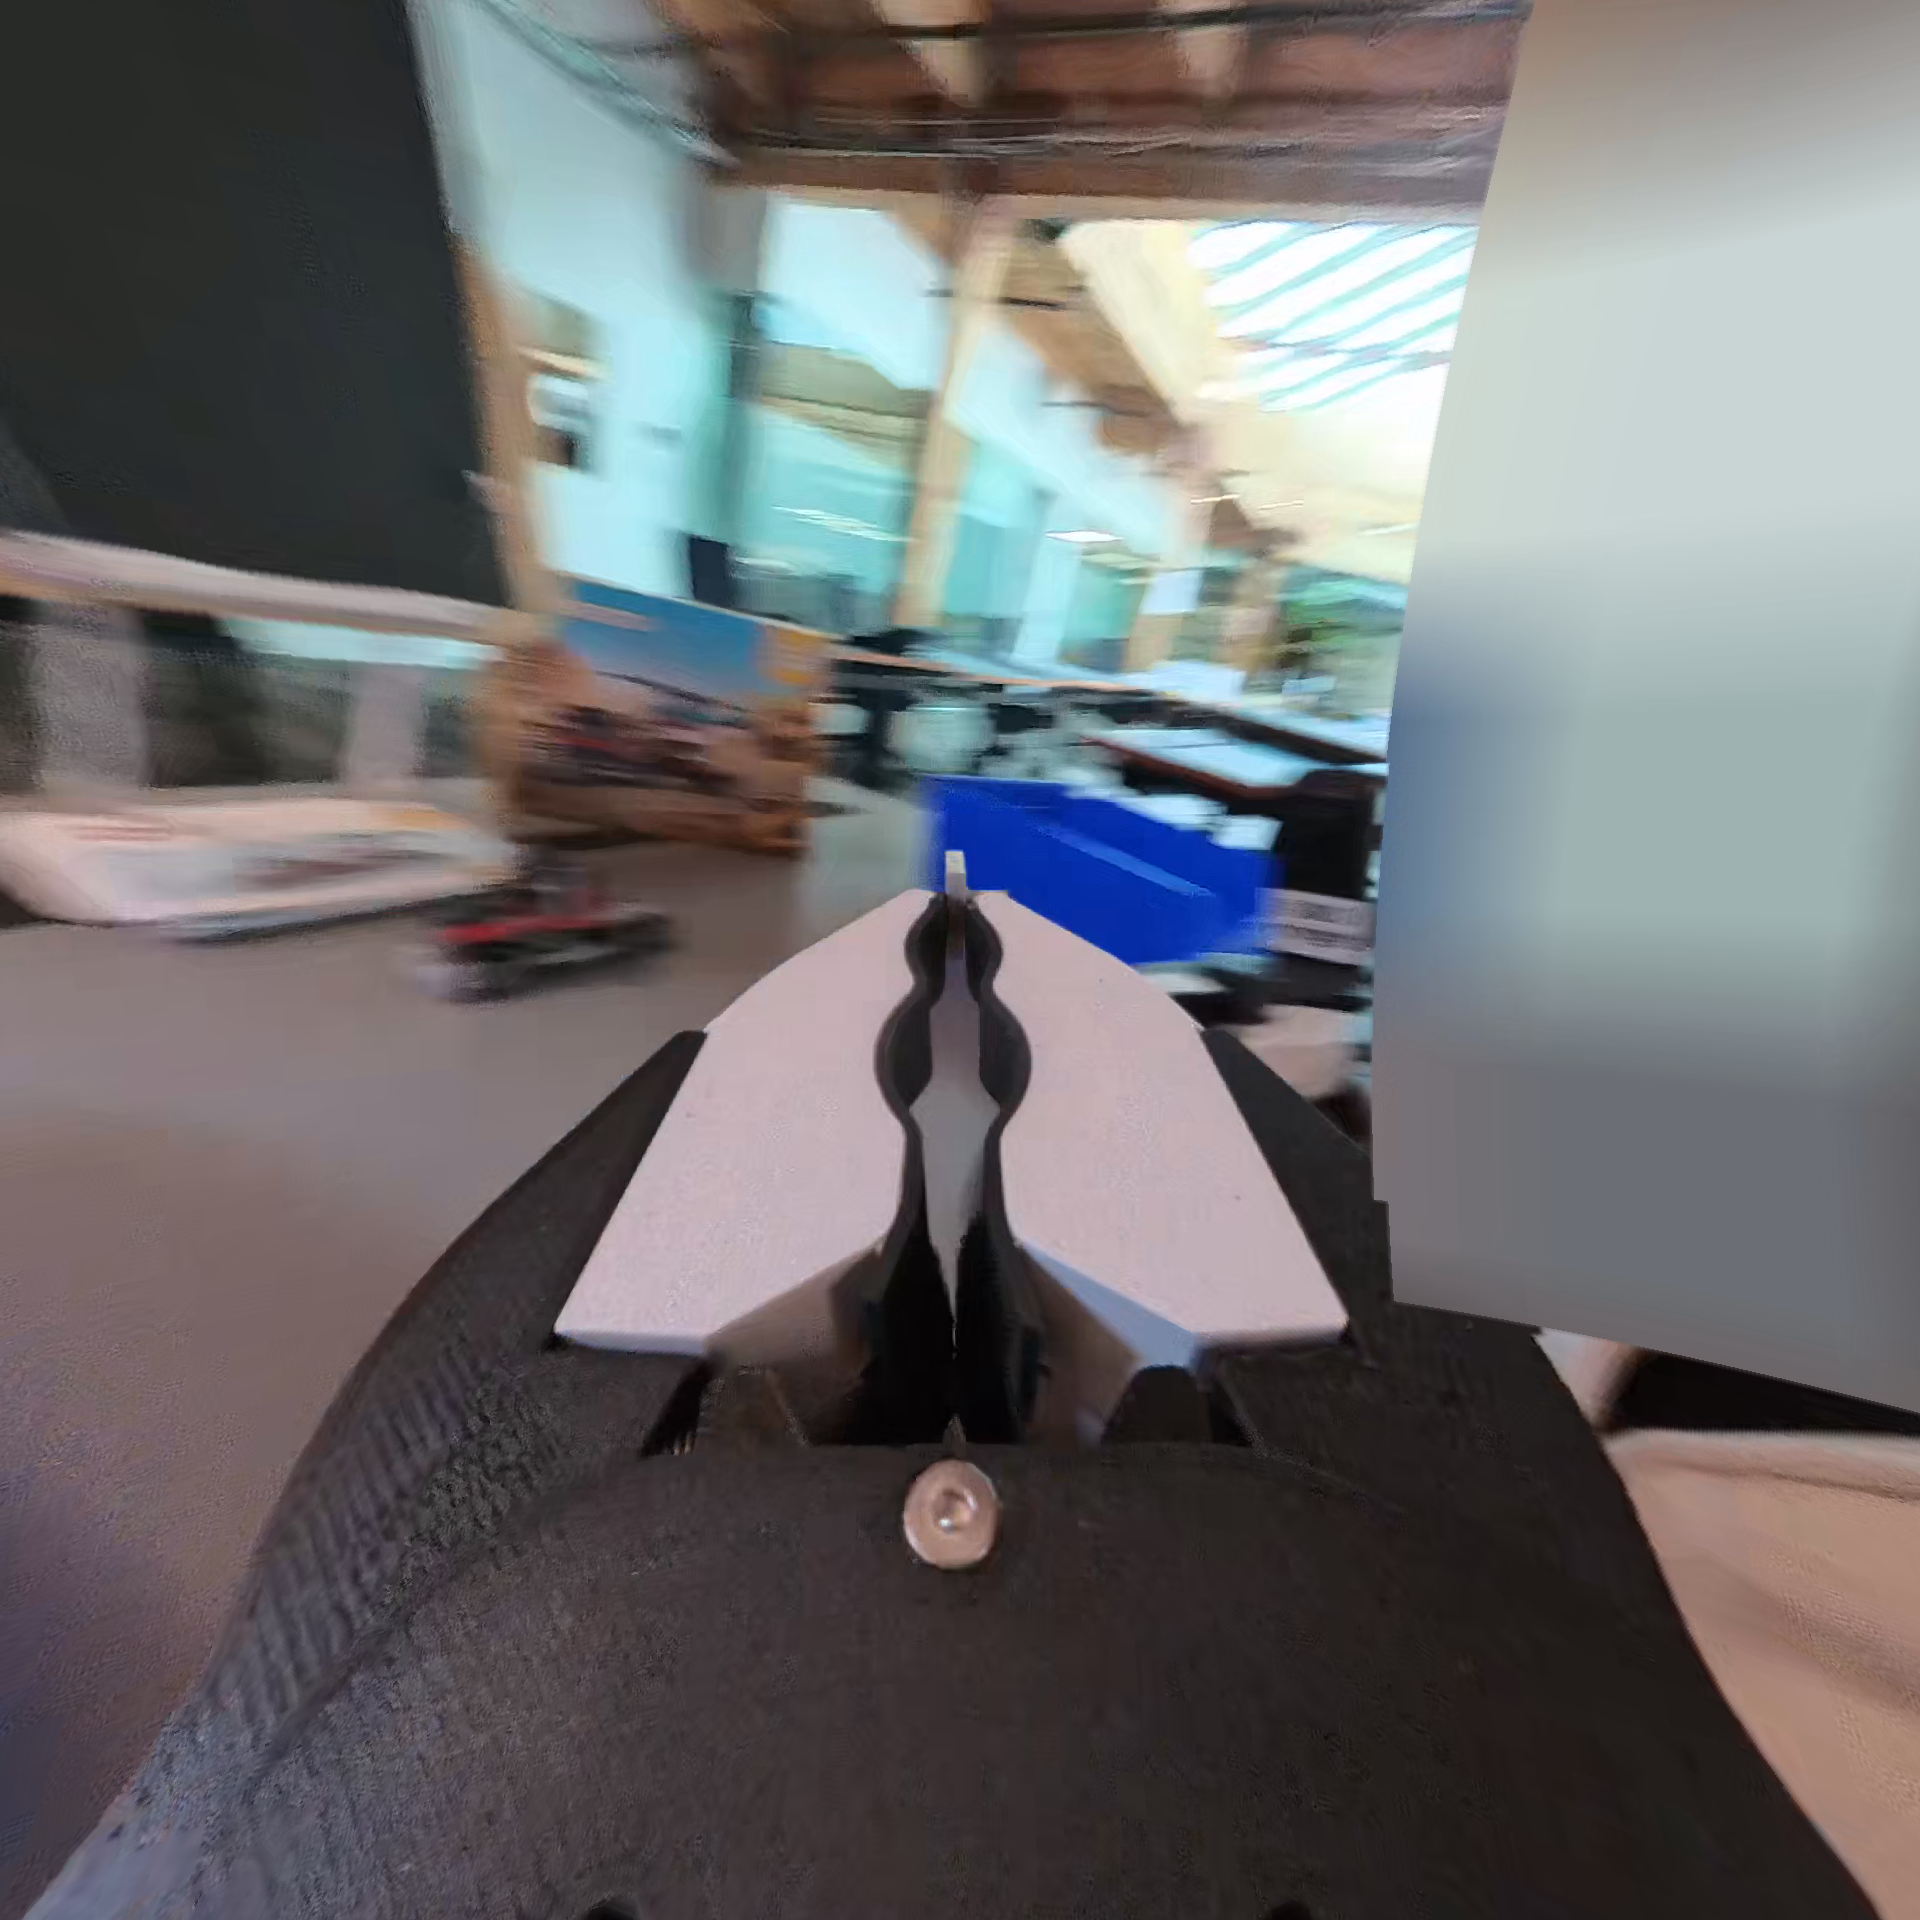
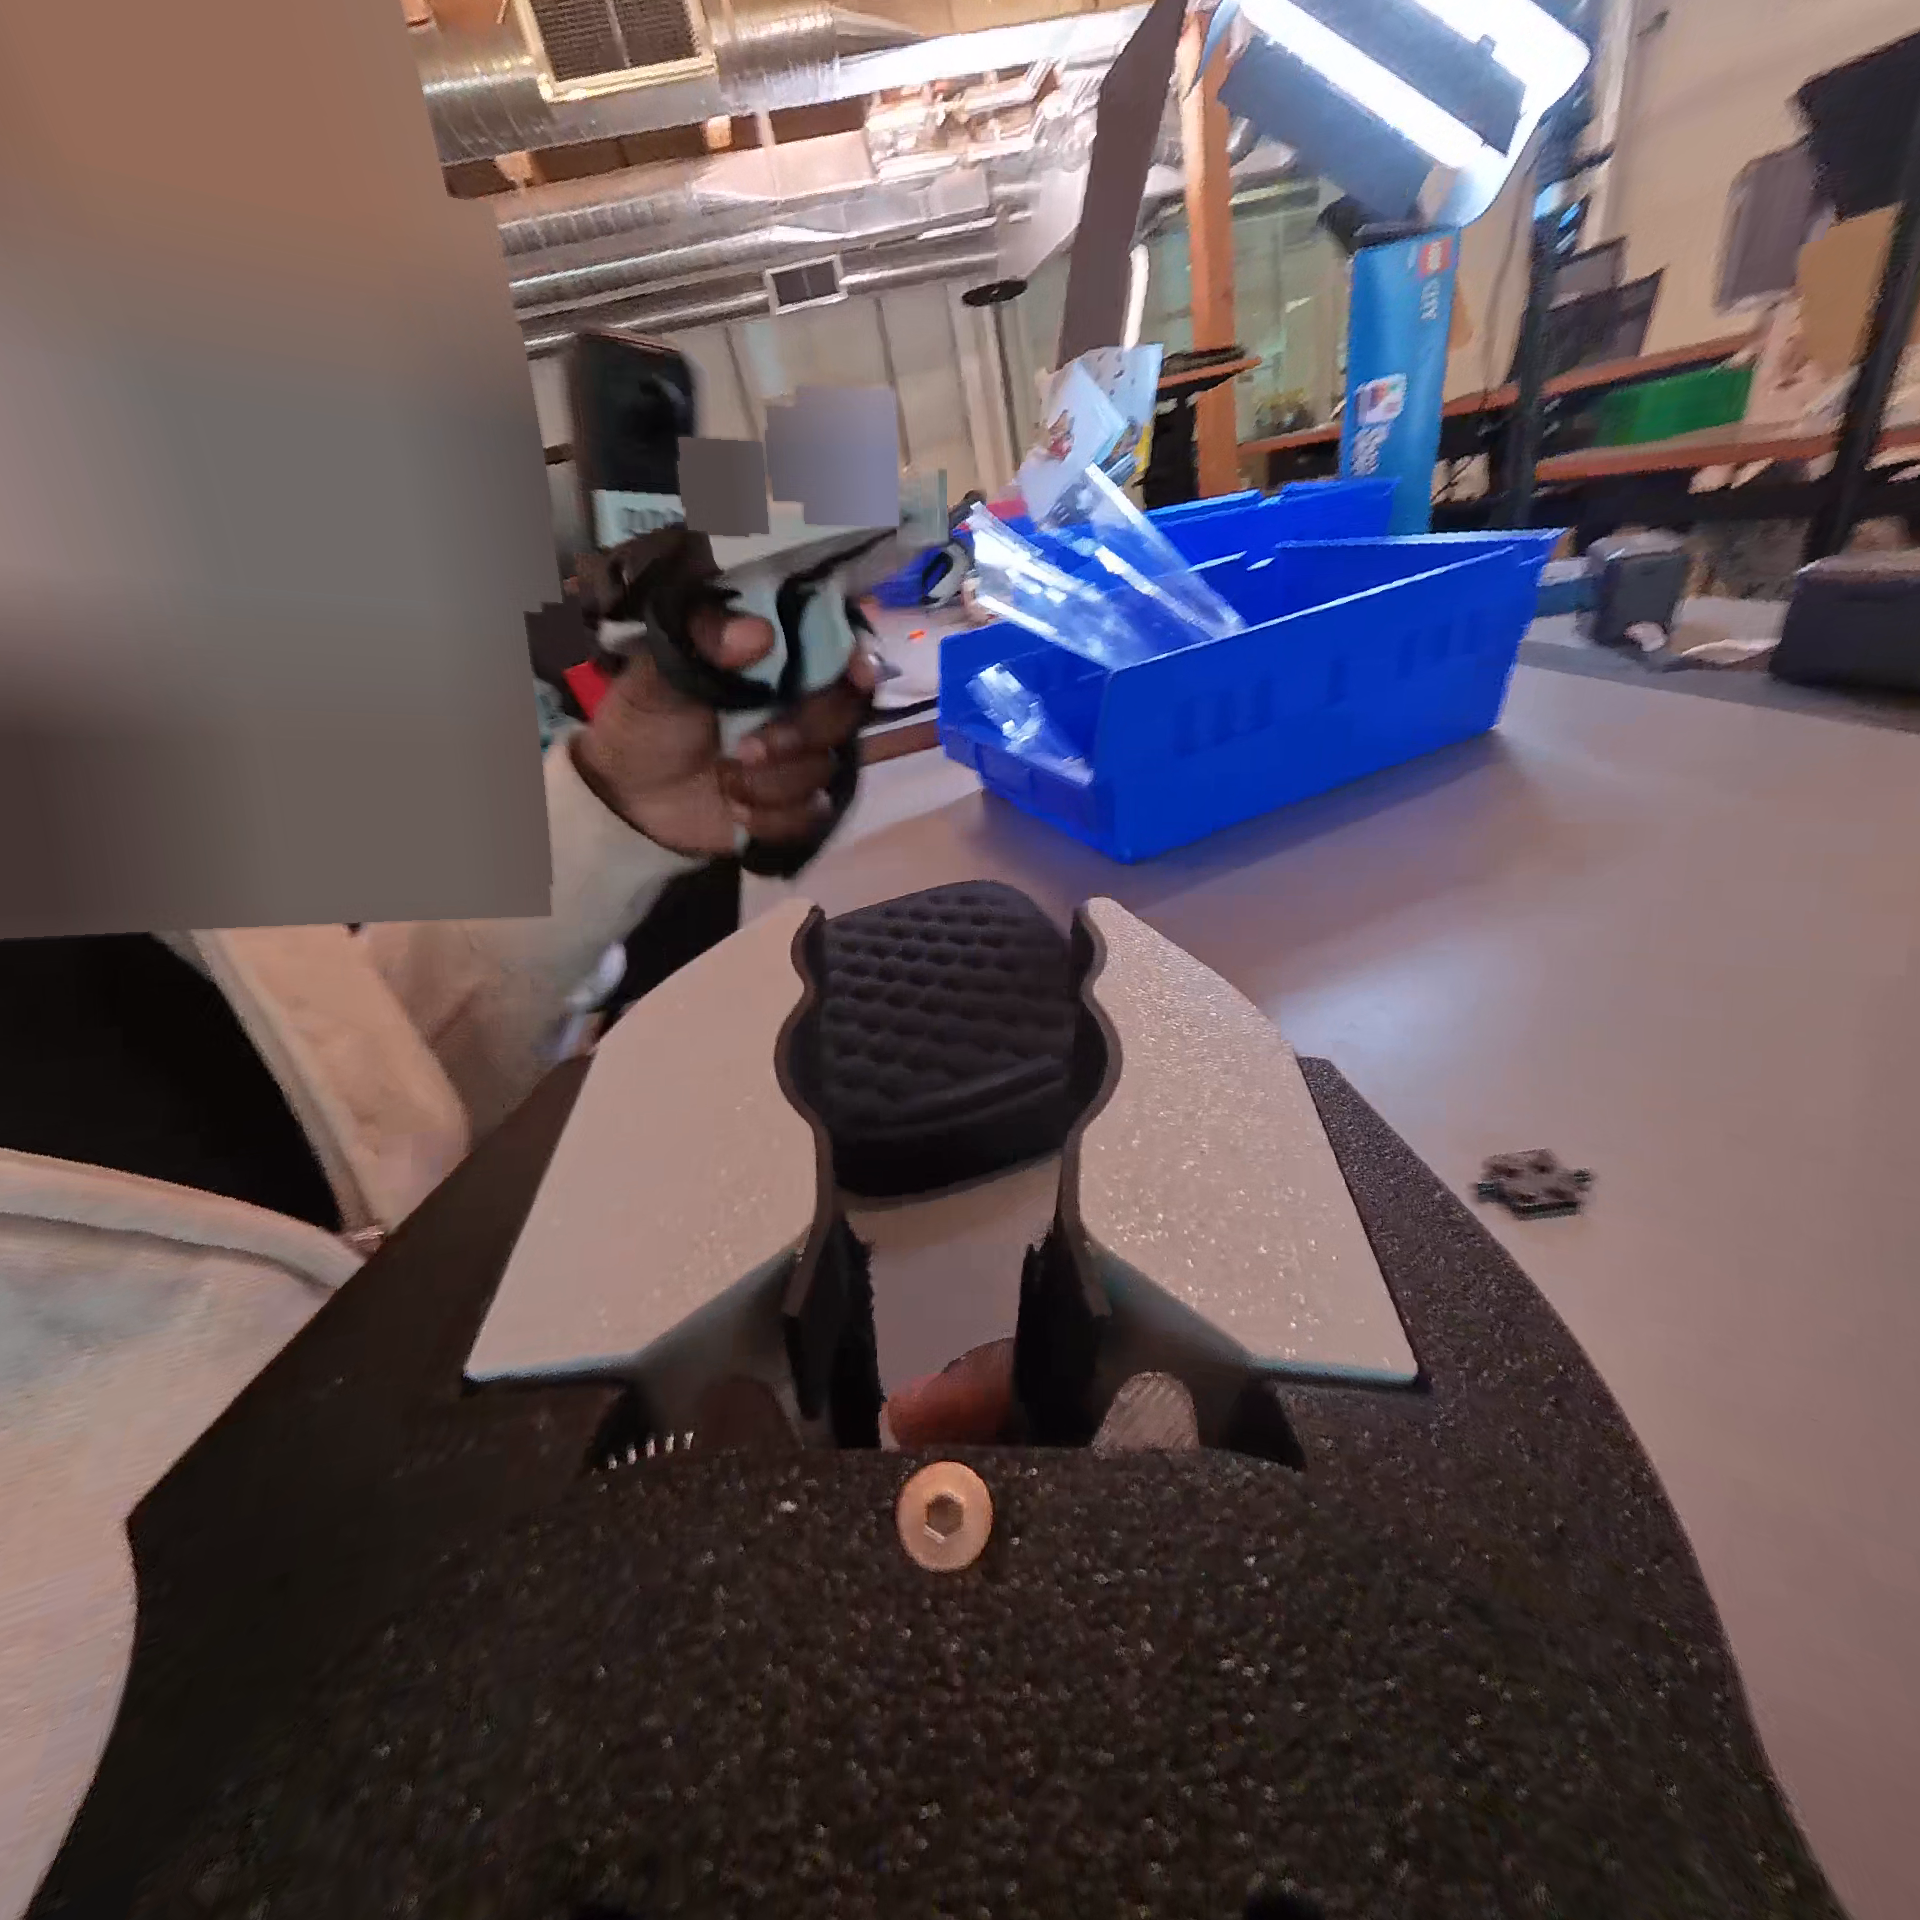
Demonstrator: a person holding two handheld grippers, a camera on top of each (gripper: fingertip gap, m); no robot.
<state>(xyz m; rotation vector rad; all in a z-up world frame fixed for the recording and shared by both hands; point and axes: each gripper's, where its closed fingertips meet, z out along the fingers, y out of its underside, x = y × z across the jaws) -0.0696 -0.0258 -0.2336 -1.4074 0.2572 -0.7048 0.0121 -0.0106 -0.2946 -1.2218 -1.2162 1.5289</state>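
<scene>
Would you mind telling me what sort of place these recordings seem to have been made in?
Probably a workshop or warehouse-style workspace: bare ceiling ducts, metal storage shelving along the wall, and a blue plastic parts bin standing on a large grey worktable.

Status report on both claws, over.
Left claw shut on small white sliver. Right claw apart, black textured pad between its fingers, grip unclear. Blue bin ahead on grey table.

A grey table (image 2: 1558,935) bears a blue bin (image 2: 1299,707) and, seemingly, a small black part (image 2: 1536,1184).
</scene>
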